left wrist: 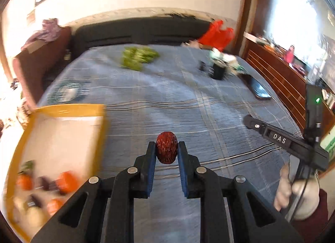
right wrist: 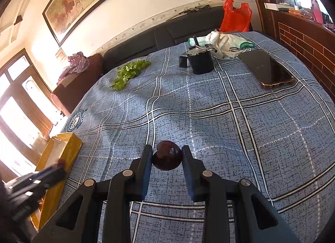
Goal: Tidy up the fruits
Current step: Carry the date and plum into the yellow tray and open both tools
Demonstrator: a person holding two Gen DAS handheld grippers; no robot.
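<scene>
holding: each gripper is clamped on one small fruit, lifted clear of the bedspread [right wrist: 209,100], likely for carrying to the box.
left gripper [left wrist: 166,148]: closed on a wrinkled red date [left wrist: 166,147], pinched at its sides between the blue pads.
right gripper [right wrist: 166,156]: closed on a smooth dark plum [right wrist: 166,158], held the same way, right of the left gripper.
box [left wrist: 69,109]: yellow, open, at the near left; oranges [left wrist: 67,181] and other blurred fruit already lie inside.
grapes [right wrist: 129,71]: green bunch, far left on the bedspread, not yet boxed.
clutter: black pot [right wrist: 201,62], cloth [right wrist: 219,42], phone [right wrist: 268,69], red bag [right wrist: 236,15], all far right, well apart from the box.
obstacles: nothing lies between the date and the box; its near wall must be cleared.
</scene>
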